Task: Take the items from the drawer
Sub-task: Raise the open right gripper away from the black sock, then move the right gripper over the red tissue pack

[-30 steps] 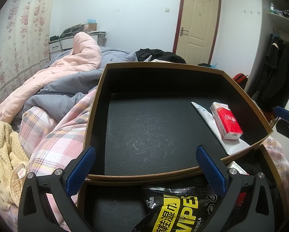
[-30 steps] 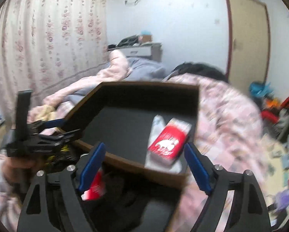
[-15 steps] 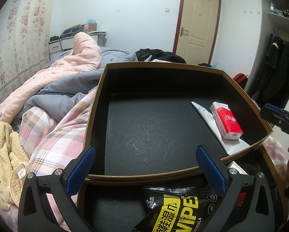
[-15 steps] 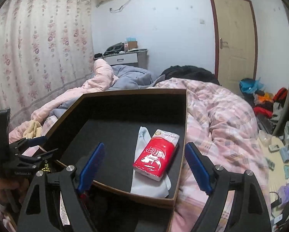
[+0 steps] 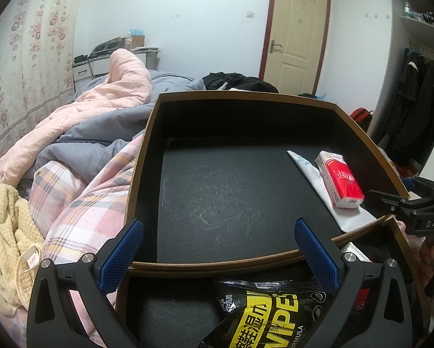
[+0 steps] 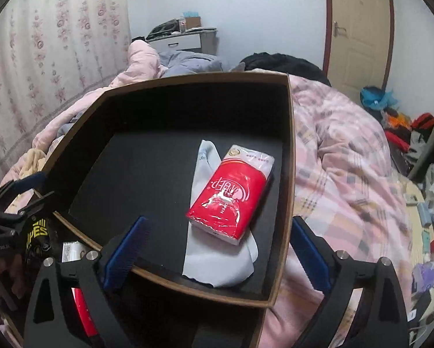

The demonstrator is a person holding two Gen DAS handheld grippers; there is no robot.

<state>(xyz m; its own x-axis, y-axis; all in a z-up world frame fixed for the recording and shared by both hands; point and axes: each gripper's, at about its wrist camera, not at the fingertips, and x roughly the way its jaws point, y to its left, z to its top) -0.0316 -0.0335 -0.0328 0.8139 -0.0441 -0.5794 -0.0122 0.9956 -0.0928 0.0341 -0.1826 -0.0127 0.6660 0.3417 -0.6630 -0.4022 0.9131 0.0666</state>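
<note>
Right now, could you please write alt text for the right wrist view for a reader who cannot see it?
The open right gripper hovers over a red tissue pack lying on a white pouch in a black-lined tray set on a bed. The left gripper shows at the left edge.

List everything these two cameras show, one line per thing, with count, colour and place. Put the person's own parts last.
upper drawer: one, black lining, brown rim, resting on the bed.
lower drawer: one, black lining, below the upper one.
tissue pack: one, red and white, right side of the upper drawer, lying on the pouch.
flat pouch: one, pale grey-white, under the tissue pack.
wipes pack: one, black and yellow, in the lower drawer.
plaid quilt: one, pink check, on the bed.
towel: one, cream, left of the drawers.
door: one, cream, far wall.
left gripper: black with blue pads, jaws open over the lower drawer.
right gripper: black with blue pads, jaws open before the tissue pack.
</note>
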